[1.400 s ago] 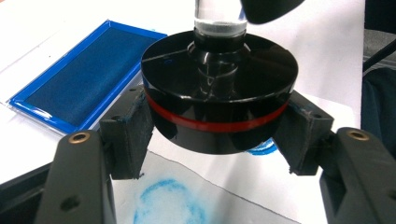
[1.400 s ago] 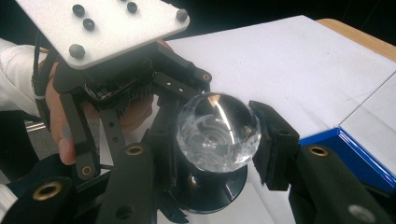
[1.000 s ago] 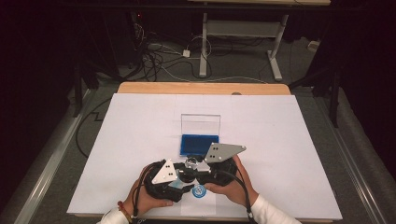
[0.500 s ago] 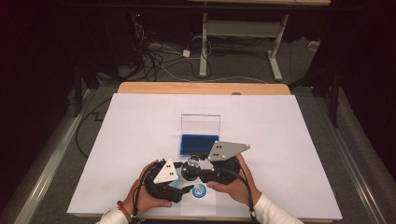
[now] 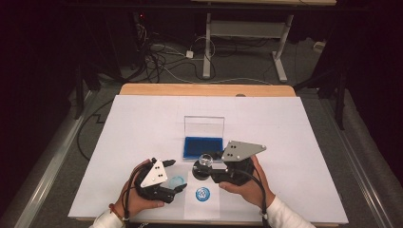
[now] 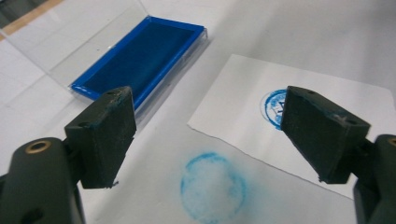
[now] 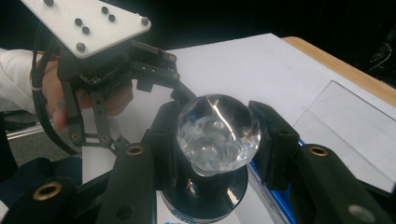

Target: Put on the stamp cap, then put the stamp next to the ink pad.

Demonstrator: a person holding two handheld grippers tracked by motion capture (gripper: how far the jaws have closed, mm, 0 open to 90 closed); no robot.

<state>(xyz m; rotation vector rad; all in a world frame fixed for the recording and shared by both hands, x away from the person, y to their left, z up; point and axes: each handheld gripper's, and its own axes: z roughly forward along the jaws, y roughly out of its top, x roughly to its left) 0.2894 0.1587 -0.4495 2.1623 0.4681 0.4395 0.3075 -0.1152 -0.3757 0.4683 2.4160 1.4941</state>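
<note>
Now the left gripper has drawn apart from the right gripper, jaws empty and spread over a faint blue ring; the right clamps the stamp's clear knob

both grippers are black, each with a grey three-cornered plate on top that has small dark screws. the left gripper has flat rectangular pads with traces of blue on them, and brass-coloured rivets in the jaw arms. a black cable trails from the right gripper. the person wears white sleeves and a reddish band on the left wrist.
</note>
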